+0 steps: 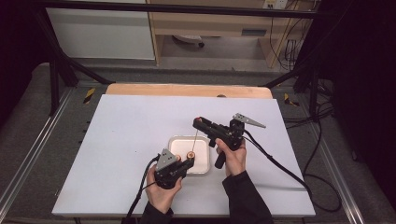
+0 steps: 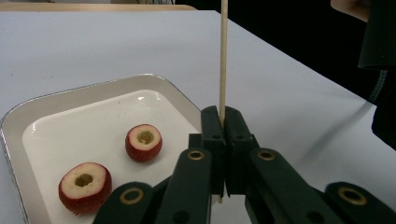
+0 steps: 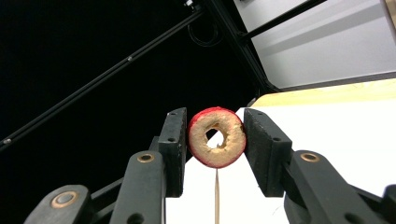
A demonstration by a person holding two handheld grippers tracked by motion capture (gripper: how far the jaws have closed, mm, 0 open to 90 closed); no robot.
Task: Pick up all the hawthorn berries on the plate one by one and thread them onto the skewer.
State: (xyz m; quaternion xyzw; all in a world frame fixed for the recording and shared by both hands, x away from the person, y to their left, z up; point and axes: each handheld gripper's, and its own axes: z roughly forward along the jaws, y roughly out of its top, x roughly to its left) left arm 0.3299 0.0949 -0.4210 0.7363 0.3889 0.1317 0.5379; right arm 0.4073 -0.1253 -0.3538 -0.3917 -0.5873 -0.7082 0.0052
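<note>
White table (image 1: pixel 130 140): cored fruit ring (image 3: pixel 216 137) clamped between right tongs (image 3: pixel 215 154).

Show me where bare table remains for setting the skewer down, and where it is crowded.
Free: the white table left of the tray, and the strip beyond it up to the wooden edge. Crowded: the tray, with both grippers, the upright skewer and two cored fruit pieces over or on it.
</note>
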